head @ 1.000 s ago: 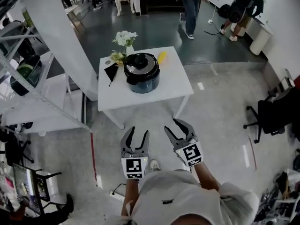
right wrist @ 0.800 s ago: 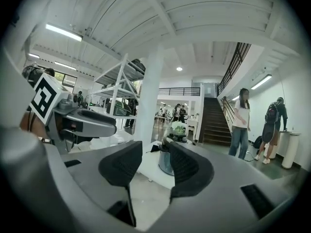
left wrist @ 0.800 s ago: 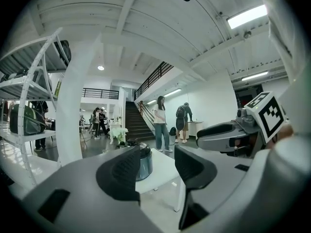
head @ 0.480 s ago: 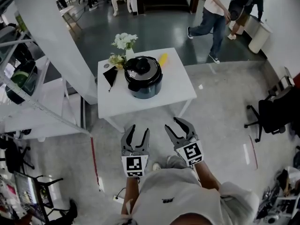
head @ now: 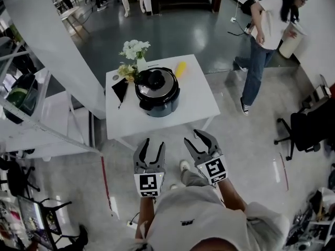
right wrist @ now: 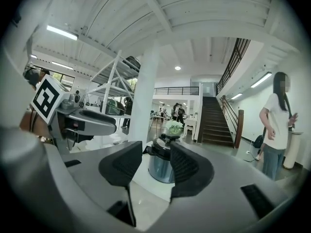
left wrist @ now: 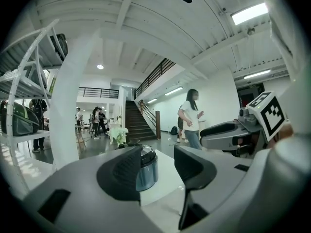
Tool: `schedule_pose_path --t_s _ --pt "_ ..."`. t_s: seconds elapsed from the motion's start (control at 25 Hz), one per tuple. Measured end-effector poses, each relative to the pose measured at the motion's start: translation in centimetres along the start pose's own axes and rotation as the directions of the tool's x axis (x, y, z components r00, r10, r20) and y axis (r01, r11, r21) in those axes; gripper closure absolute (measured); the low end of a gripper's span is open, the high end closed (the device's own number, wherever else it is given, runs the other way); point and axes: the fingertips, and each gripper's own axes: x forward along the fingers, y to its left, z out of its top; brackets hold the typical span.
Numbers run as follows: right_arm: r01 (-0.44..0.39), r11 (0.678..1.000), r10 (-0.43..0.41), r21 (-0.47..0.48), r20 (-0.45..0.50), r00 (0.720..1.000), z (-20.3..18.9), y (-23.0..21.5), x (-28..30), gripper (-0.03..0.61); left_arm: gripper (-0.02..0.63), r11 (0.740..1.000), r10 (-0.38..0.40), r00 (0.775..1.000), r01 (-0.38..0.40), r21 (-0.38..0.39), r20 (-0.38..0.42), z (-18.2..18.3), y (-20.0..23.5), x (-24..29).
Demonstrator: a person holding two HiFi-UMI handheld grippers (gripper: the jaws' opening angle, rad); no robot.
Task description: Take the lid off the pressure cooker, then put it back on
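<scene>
Reaching the pressure cooker (head: 157, 92) was judged the step in hand: it stood mid-table at upper centre of the head view, lid (head: 155, 81) on, well apart from both tools. The left gripper (head: 153, 143) was released, jaws narrowly apart and empty; the right gripper (head: 194, 140) was released wider, also empty. Best to square up to the table (head: 201, 109) and come in level at the lid knob. Flowers (head: 135, 50) and a yellow item (head: 180, 68) sat just behind the cooker; a person (head: 267, 35) walked at upper right.
</scene>
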Motion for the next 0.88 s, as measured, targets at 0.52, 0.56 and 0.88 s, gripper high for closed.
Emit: schedule_pose_path --t_s 0.52,0.56,0.88 --pt "-0.11 0.994 0.11 -0.015 -0.014 0.994 1.0 -7.2 7.0 0.397 0.391 0.997 0.076 0.996 -0.077 -0.008 -0.041 1.5 2.0 8.9" --pt "-0.125 0.992 0.125 -0.019 -0.015 0.992 1.3 -7.7 7.5 0.397 0.391 0.996 0.085 0.995 -0.085 -0.01 -0.051 1.5 2.2 9.4" --pt "-0.206 0.978 0.206 -0.027 0.002 0.979 1.6 -11.2 11.0 0.397 0.393 0.987 0.163 0.986 -0.163 -0.011 -0.037 3.3 3.2 13.5"
